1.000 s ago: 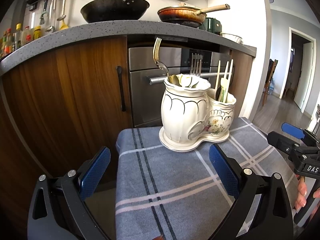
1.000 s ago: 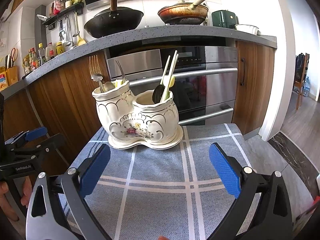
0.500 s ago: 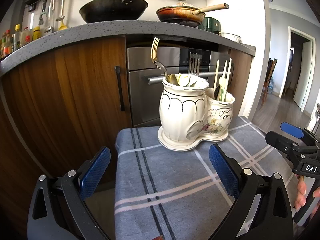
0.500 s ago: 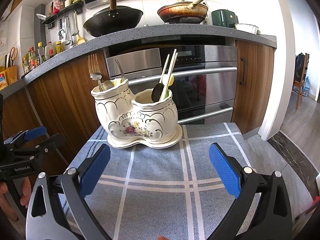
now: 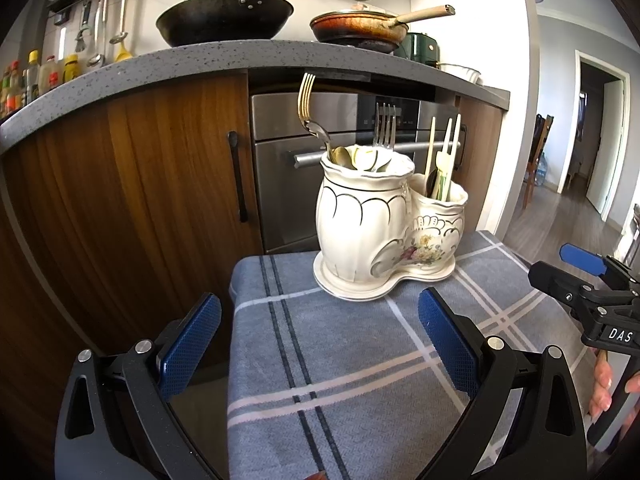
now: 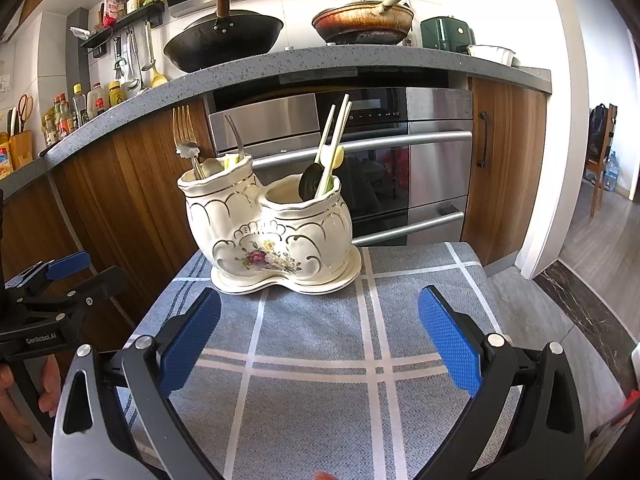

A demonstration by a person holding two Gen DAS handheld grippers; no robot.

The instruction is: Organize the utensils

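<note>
A white ceramic two-cup utensil holder (image 5: 372, 232) (image 6: 268, 232) with gold trim and a flower print stands at the far end of a small table under a grey checked cloth (image 5: 360, 368) (image 6: 320, 360). Forks (image 5: 306, 100) (image 6: 182, 128) and spoons stick out of one cup, chopsticks (image 5: 444, 148) (image 6: 334, 132) and a dark spoon (image 6: 310, 180) out of the other. My left gripper (image 5: 320, 344) is open over the cloth's near left part, with nothing between its blue pads. My right gripper (image 6: 320, 340) is open in front of the holder, also holding nothing.
Behind the table run wooden cabinets (image 5: 140, 200), a steel oven (image 6: 400, 160) and a grey counter (image 6: 320, 64) carrying a black wok (image 5: 224, 20) and a frying pan (image 6: 360, 20). The cloth's left edge drops off to the floor. A doorway (image 5: 600, 132) opens at the right.
Both views have shifted only slightly relative to the holder. Both grippers stay open and hold nothing.
</note>
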